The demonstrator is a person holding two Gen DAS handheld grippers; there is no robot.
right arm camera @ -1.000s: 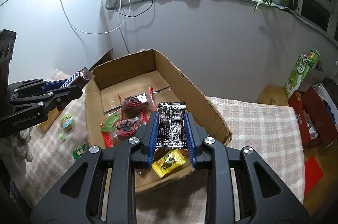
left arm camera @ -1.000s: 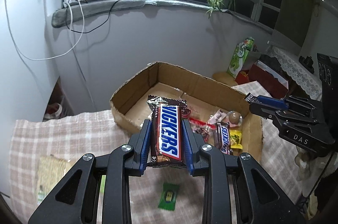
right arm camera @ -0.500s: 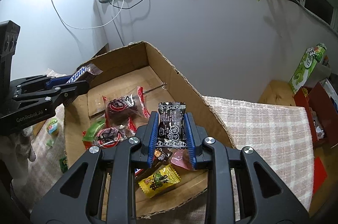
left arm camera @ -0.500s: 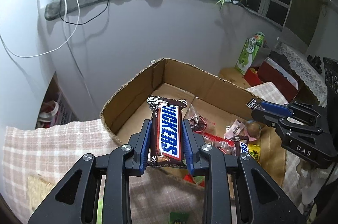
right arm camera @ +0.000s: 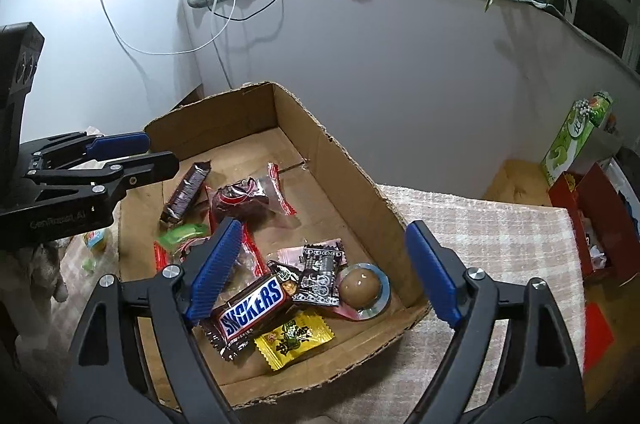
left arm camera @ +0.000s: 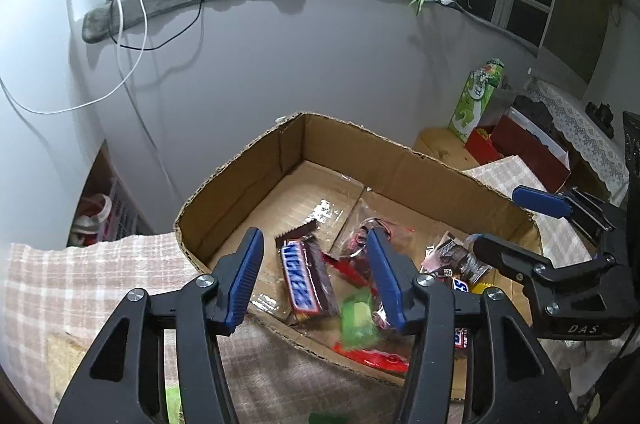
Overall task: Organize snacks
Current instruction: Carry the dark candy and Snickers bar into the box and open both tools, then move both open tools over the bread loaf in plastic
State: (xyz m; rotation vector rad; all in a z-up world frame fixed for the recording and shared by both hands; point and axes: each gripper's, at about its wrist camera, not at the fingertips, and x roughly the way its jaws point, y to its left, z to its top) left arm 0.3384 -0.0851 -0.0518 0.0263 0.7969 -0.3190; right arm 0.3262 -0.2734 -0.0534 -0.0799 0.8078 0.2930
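Cardboard box (left arm camera: 404, 159) is crowded; both my grippers (left arm camera: 316, 280) (right arm camera: 322, 266) are opening, empty, and could snag the Snickers bar (left arm camera: 306, 282) when withdrawing.

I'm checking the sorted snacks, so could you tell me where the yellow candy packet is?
In the right wrist view, the yellow candy packet lies inside the cardboard box, at its near edge, just below the Snickers bar.
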